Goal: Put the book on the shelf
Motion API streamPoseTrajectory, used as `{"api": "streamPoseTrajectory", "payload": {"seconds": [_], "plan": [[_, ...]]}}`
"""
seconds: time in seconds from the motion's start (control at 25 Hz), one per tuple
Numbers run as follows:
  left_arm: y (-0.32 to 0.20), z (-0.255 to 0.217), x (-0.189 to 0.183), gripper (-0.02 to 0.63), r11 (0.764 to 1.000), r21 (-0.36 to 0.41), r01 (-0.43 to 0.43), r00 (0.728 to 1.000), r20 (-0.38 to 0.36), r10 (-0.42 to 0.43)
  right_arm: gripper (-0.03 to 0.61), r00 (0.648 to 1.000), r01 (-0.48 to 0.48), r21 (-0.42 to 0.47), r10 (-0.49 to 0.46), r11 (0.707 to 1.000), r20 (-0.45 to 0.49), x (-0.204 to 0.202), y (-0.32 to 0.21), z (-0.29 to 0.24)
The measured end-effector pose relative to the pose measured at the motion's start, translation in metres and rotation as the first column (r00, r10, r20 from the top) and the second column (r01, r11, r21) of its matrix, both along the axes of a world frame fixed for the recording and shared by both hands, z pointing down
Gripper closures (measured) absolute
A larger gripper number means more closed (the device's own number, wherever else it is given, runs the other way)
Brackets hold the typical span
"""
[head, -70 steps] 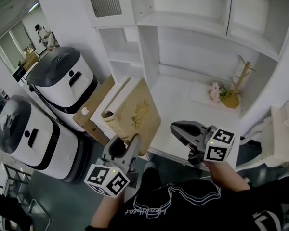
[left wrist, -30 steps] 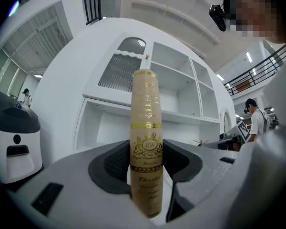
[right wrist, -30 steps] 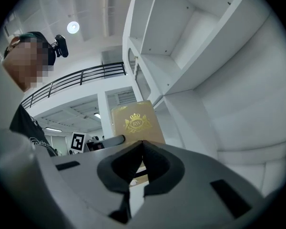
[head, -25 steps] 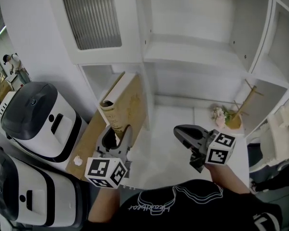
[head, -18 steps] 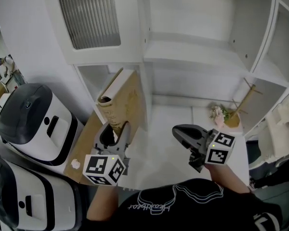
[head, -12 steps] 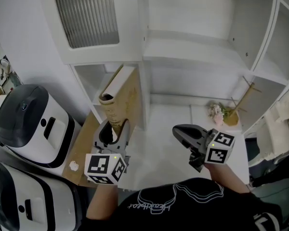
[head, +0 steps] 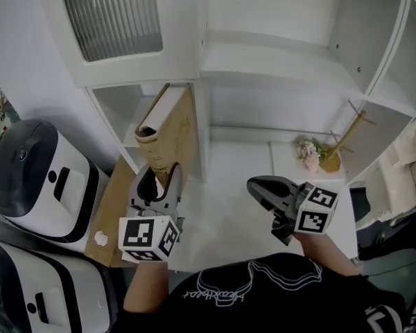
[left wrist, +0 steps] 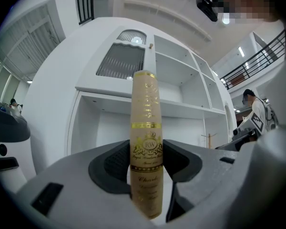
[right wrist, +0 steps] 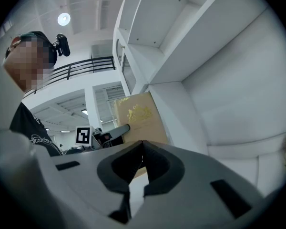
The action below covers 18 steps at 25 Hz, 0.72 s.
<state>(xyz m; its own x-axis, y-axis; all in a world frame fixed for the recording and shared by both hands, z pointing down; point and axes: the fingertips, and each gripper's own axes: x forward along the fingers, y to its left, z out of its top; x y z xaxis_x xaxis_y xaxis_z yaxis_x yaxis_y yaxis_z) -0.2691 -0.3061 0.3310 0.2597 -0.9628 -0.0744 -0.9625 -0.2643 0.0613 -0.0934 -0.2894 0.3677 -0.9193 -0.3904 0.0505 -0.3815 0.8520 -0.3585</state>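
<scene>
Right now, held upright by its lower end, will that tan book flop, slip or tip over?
Probably stiff: the book stands straight above the left gripper without sagging, like a hardcover. Likely top-heavy: most of it rises above the grip, so it could tilt. Its smooth-looking gilt spine might slip somewhat.
</scene>
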Motion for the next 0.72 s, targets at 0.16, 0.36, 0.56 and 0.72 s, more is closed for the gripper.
{"api": "streamPoseTrajectory", "payload": {"seconds": [0.16,0.36,0.56,0.72], "plan": [[-0.009,0.002,0.000,0.419,1.000,0.001,0.001,1.000,-0.001,-0.001,0.572,1.000,-0.005,-0.019,0.005,1.000,0.002,-0.001,-0.006,0.006],[-0.017,0.004,0.002,0.419,1.000,0.004,0.000,1.000,0.002,0.000,0.572,1.000,-0.005,-0.028,0.006,1.000,0.003,-0.004,-0.011,0.011],[-0.026,0.003,0.005,0.419,1.000,0.004,0.006,1.000,0.003,-0.006,0.572,1.000,-0.018,-0.034,0.019,0.999,0.006,-0.001,-0.016,0.014],[-0.033,0.003,0.006,0.419,1.000,-0.003,0.017,1.000,0.003,-0.017,0.572,0.999,-0.035,-0.038,0.035,0.999,0.008,0.006,-0.019,0.015]]}}
